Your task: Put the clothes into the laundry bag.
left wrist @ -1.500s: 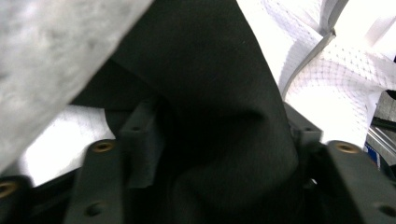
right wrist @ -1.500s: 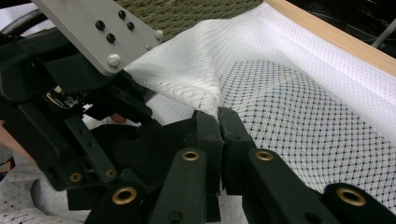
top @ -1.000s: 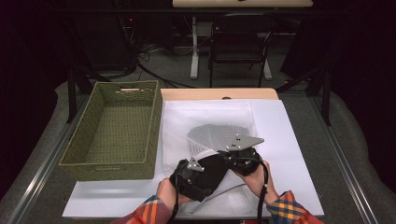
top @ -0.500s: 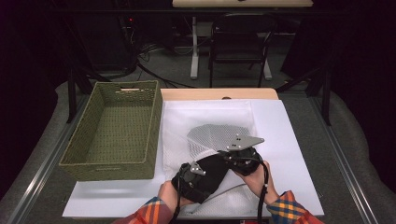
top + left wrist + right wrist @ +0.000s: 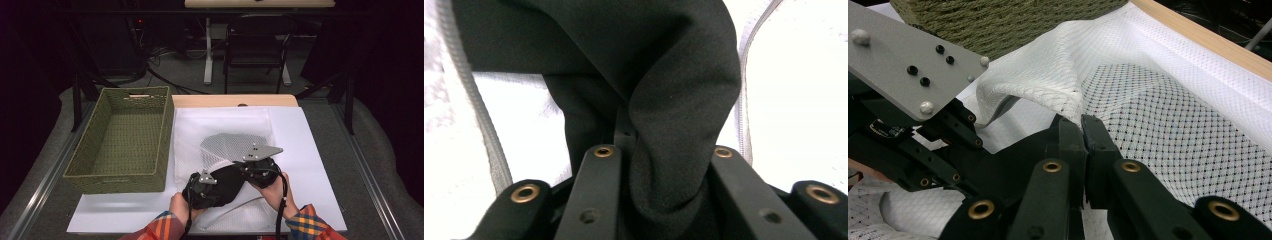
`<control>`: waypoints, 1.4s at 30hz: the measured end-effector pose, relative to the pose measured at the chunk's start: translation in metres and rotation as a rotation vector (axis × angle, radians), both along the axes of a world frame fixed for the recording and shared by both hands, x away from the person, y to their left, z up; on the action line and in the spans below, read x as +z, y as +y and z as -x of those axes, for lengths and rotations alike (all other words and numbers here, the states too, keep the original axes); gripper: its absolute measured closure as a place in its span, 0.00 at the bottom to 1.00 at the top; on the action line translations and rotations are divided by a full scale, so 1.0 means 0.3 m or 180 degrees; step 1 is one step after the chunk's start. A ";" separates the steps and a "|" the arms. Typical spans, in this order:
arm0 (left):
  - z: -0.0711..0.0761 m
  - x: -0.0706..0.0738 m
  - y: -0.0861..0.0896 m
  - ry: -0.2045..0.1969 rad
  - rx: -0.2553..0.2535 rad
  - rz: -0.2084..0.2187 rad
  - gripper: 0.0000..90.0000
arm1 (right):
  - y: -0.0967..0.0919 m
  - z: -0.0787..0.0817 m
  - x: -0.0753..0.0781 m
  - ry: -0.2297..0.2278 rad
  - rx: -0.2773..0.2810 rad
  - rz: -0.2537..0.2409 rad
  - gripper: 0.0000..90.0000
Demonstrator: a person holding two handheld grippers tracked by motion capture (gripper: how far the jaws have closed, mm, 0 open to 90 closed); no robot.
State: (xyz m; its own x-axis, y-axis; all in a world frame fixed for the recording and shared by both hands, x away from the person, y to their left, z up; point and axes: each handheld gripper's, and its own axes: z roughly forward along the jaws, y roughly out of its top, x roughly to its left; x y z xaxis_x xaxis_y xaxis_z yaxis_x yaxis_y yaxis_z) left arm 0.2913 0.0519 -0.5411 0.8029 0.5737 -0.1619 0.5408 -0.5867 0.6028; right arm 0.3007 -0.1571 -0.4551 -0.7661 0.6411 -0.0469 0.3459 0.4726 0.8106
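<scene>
Near edge, centre of table: left gripper point(image 5: 204, 184) clamped on a fold of black cloth point(image 5: 227, 182); its jaws have just been closing, fabric bunched between them in the left gripper view. Just to its right, right gripper point(image 5: 256, 167) has its jaws pressed together, pinching the rim of the white mesh laundry bag point(image 5: 225, 132) at its opening. Black cloth lies at the bag's near mouth, partly on the mesh, between both grippers. Bag rests on a white sheet point(image 5: 310, 165). Left and farther: green woven basket point(image 5: 95, 160). Far edge: wooden board point(image 5: 230, 101).
</scene>
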 end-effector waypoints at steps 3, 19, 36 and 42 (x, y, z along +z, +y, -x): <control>-0.002 0.004 -0.002 -0.0015 0.0002 0.0012 0.88 | -0.002 0.000 0.001 0.0001 -0.0001 -0.0004 0.99; -0.043 0.012 -0.034 -0.0018 0.0128 0.0218 0.88 | 0.000 0.000 0.001 0.0013 0.0000 -0.0016 0.99; -0.084 0.011 -0.042 -0.0107 0.0203 0.0217 0.88 | 0.002 -0.001 -0.001 0.0018 0.0002 -0.0015 0.99; -0.101 0.009 -0.043 -0.0137 0.0266 0.0239 0.88 | 0.002 0.000 0.000 0.0013 0.0002 -0.0020 0.99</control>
State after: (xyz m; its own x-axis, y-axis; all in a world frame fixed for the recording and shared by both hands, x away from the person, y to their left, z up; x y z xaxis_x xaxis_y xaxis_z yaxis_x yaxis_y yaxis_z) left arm 0.3216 0.0389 -0.5382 0.7599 0.6265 -0.1733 0.5585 -0.4930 0.6671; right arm 0.3008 -0.1564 -0.4551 -0.7667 0.6407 -0.0398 0.3488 0.4678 0.8121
